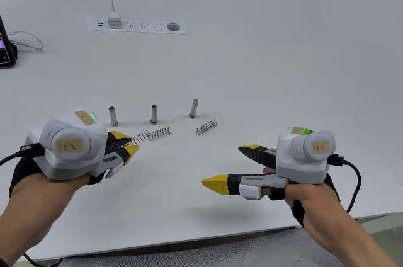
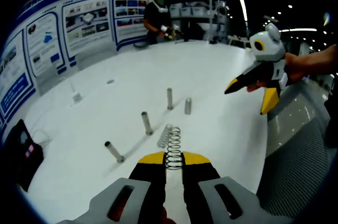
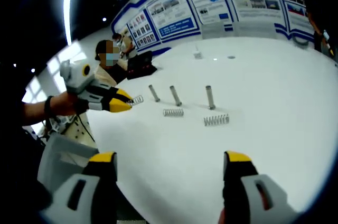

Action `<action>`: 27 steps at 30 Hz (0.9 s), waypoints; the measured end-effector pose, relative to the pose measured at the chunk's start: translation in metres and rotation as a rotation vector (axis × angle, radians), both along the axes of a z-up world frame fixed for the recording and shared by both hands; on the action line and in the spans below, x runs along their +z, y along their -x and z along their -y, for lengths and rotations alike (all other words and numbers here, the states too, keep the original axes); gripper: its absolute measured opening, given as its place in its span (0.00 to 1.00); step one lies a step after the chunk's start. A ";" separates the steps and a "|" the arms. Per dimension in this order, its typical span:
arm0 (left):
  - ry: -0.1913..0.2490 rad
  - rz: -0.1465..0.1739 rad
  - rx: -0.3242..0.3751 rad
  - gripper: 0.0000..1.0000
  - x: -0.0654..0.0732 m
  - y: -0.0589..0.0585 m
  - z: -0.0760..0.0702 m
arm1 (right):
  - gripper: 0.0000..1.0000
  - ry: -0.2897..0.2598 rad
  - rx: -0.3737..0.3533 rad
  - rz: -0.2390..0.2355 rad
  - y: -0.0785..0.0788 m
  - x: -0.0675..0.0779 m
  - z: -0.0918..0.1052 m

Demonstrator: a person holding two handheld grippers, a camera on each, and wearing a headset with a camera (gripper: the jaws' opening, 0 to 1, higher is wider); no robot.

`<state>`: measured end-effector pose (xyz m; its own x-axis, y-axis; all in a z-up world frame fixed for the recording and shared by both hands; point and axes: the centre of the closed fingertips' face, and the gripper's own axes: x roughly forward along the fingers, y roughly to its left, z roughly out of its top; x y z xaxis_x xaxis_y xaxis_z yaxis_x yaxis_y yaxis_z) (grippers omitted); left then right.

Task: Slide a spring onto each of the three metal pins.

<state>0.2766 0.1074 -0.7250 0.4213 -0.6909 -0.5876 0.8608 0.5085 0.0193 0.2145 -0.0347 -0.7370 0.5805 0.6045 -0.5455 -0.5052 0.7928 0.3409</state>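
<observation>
Left gripper (image 2: 173,158) is clenched on a spring (image 2: 173,147), the coil pinched crosswise between its yellow tips and sticking out toward the far side. It sits at the near left of the white table (image 1: 264,59), just short of the left pin (image 1: 113,116). The middle pin (image 1: 153,113) and right pin (image 1: 194,108) stand in the same row, all three bare. A second spring (image 1: 160,132) lies just beyond the held one, and a third spring (image 1: 206,126) lies near the right pin. Right gripper (image 1: 234,166) hovers at the near right, released, jaws wide apart with nothing between them. The risk, I judge, is that a coil gripped so close to the tips may bow or pop free, or meet the pin top at a slant and knock the pin over. From the head view the gripper's body hides the grip, while the left gripper view shows the coil seated squarely between the tips.
</observation>
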 end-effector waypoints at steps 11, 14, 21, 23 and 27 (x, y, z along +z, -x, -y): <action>0.004 -0.004 -0.047 0.10 0.000 0.009 0.012 | 0.83 -0.021 0.009 0.001 -0.004 0.002 -0.008; 0.005 -0.004 -0.057 0.10 0.000 0.012 0.016 | 0.82 -0.029 0.010 0.003 -0.005 0.003 -0.009; 0.015 -0.005 -0.080 0.10 0.002 0.017 0.025 | 0.79 -0.052 0.013 0.006 -0.008 0.008 -0.013; 0.016 -0.004 -0.087 0.10 0.002 0.018 0.028 | 0.77 -0.061 0.015 0.005 -0.009 0.010 -0.014; 0.020 -0.003 -0.105 0.10 0.004 0.023 0.033 | 0.73 -0.089 0.016 0.011 -0.012 0.014 -0.019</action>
